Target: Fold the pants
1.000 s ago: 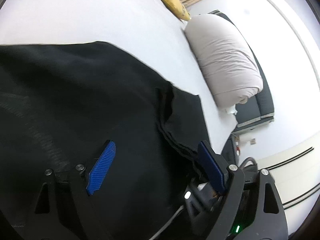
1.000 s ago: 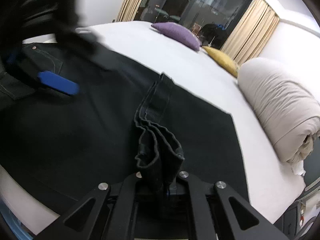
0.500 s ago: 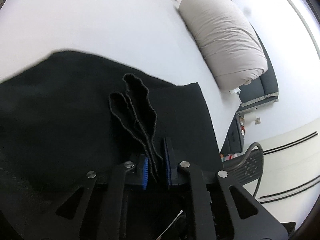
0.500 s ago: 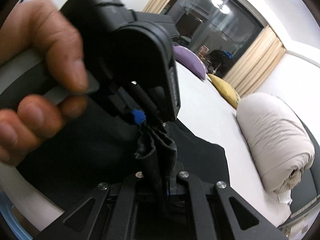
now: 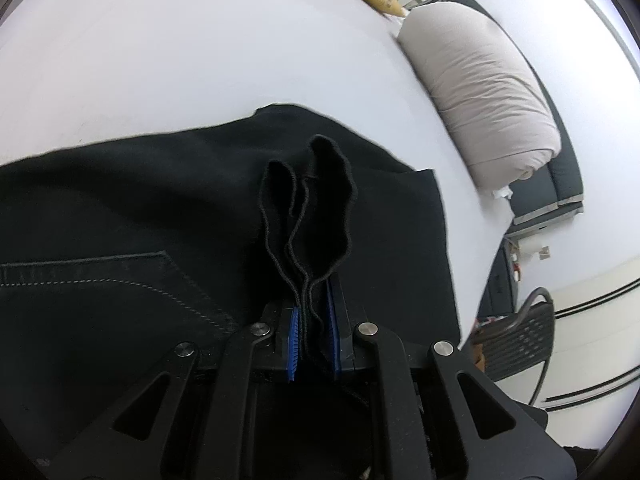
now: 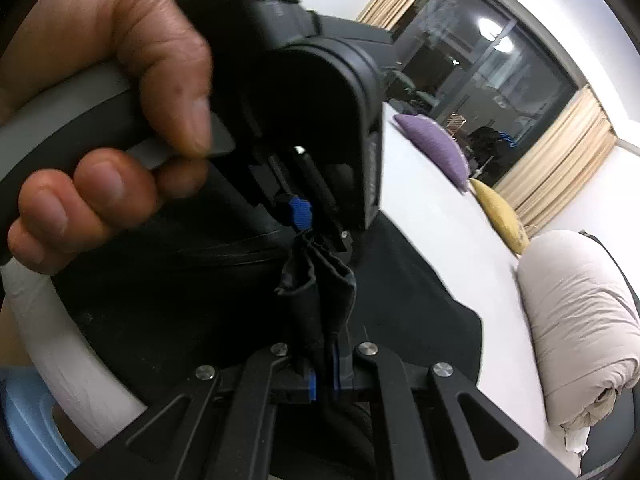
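Black pants point(image 5: 132, 208) lie spread on a white bed point(image 5: 180, 52). My left gripper point(image 5: 312, 340) is shut on a bunched hem edge of the pants point(image 5: 308, 200), which stands up in folds between the blue pads. My right gripper point(image 6: 324, 376) is shut on the same bunched hem point(image 6: 320, 292) of the pants point(image 6: 400, 304). The left gripper's body point(image 6: 312, 92) and the hand holding it point(image 6: 100, 120) fill the upper left of the right wrist view, just beyond the right fingertips.
A rolled beige duvet point(image 5: 488, 84) lies at the bed's far side, also seen in the right wrist view point(image 6: 580, 320). A yellow pillow point(image 6: 500, 216) and a purple pillow point(image 6: 436, 144) sit near the dark window. A black chair point(image 5: 520, 336) stands beside the bed.
My left gripper closed on the pants hem, right beside my right gripper. The hem bunch is now held by both and lifted slightly.
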Motion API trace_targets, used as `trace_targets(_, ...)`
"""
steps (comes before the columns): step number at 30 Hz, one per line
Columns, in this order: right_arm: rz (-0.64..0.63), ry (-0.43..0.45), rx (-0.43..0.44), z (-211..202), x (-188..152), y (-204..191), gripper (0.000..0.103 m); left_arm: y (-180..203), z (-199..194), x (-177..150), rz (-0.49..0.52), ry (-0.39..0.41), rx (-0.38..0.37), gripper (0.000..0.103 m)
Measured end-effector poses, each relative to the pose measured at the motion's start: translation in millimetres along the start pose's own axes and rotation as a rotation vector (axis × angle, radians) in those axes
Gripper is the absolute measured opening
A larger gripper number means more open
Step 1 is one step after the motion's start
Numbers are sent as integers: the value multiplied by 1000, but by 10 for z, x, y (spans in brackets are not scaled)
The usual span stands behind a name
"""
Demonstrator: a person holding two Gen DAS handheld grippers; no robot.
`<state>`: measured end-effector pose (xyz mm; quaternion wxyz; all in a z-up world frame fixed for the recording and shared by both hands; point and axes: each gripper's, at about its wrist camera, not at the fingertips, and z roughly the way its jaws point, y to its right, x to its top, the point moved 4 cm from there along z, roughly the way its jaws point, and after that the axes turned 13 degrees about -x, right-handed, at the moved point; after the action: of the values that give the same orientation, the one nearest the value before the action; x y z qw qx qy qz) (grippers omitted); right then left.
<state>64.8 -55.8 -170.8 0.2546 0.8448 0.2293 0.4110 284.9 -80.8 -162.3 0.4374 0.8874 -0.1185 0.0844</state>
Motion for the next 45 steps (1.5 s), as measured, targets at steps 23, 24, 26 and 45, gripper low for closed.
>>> trace_targets(23, 840, -275, 703, 412, -978, 1636, 41, 551, -85, -357, 276, 84, 212, 14)
trace_targets(24, 928, -283, 741, 594, -1073, 1832, 41, 597, 59, -403, 307, 56, 214, 14)
trace_targets(26, 1049, -305, 774, 823, -1225, 2052, 41, 555, 335, -529, 320, -13, 259, 14)
trace_targets(45, 1232, -483, 980, 1202, -2074, 1799, 7, 140, 164, -941, 374, -36, 262, 14)
